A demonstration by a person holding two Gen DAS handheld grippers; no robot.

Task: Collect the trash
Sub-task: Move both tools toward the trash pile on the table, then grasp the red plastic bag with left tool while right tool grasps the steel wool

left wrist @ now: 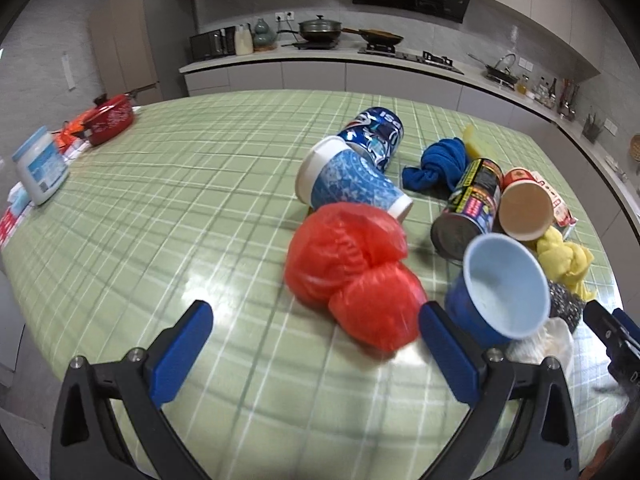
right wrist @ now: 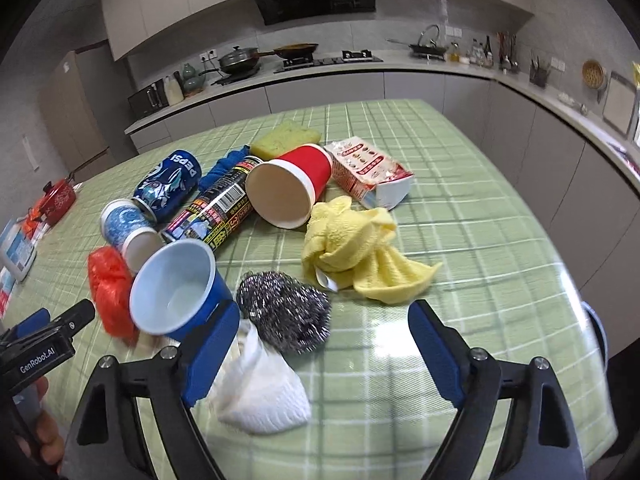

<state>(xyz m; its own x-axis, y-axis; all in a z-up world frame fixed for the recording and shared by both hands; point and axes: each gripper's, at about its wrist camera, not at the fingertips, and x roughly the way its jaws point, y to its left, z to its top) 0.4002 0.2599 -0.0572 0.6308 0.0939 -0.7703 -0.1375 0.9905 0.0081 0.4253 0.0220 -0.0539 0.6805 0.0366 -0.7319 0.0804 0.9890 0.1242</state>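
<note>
On the green checked table the left tool hangs spread and empty, the crumpled red bag just ahead between its fingers. To its right the right tool, also spread and empty, hovers over the white paper wad and steel scourer. The tipped blue cup, touching the bag, could get knocked and roll off if either tool closes carelessly.

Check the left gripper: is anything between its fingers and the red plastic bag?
Nothing visible. The left gripper is open, and the red plastic bag lies on the table just ahead, near its right finger. The blue cup sits to the bag's right.
</note>
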